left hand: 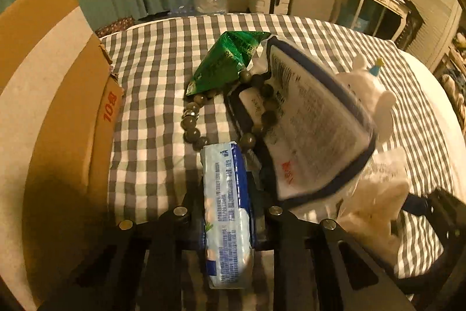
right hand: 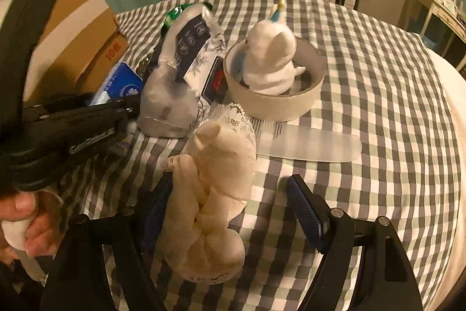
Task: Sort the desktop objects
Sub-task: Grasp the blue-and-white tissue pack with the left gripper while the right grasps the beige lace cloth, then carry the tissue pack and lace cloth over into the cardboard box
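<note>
Left gripper [left hand: 227,212] is clamping the blue-and-white tissue pack [left hand: 227,212], jaws pressed on its sides; the pack's long axis is running straight along the fingers, out over the checked cloth [left hand: 151,95].

Right gripper [right hand: 230,212] is standing apart, straddling the cream lace pouch [right hand: 215,182], not pinching.

Cardboard box [left hand: 58,95] is sitting just left, printed "108"; pack text unreadable.

Bead string [left hand: 195,118] partly hidden, perhaps looped.

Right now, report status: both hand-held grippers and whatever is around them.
Left hand-held gripper shut on blue-white tissue pack. Right hand-held gripper open, jaws astride cream lace pouch. Bead bracelet lies just ahead of the pack.
</note>
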Tool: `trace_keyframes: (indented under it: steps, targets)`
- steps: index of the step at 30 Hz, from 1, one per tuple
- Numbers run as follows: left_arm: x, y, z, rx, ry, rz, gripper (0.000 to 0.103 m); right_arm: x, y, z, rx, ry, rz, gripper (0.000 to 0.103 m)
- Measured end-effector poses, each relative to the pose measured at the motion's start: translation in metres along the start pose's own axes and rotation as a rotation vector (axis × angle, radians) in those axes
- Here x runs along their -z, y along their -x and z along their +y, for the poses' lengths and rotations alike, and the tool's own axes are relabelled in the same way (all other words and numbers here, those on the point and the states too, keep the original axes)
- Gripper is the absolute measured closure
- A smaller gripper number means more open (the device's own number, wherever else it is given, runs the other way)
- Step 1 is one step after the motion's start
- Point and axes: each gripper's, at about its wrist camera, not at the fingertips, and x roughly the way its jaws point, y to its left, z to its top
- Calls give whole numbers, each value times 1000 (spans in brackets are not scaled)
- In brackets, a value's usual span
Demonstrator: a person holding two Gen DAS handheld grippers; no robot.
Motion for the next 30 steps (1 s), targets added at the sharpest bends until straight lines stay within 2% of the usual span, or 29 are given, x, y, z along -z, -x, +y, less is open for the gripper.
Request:
trace_keyframes:
  steps: [1, 3, 4, 6, 9, 19, 30]
  targets:
    - [4, 2, 1, 4, 1, -2, 83, 1, 1, -1, -1, 0, -1, 34]
    - [8, 9, 7, 4, 6, -15, 83, 1, 1, -2, -10, -7, 1, 52]
    - [9, 13, 10, 3, 8, -23, 83, 0, 2, -3, -14, -10, 3, 56]
    - [8, 20, 14, 6, 11, -35, 83, -2, 5, -5, -13, -2, 3, 76]
    - [8, 32, 16, 4, 12, -56, 83, -3, 14, -8, 10, 5, -23, 86]
    - [-4, 69, 3, -1, -18, -145, 83, -12, 53, -22, 72, -42, -143, 89]
    - [-13, 109, -1, -10, -2, -252, 83, -11, 106, -41, 96, -95, -261, 89]
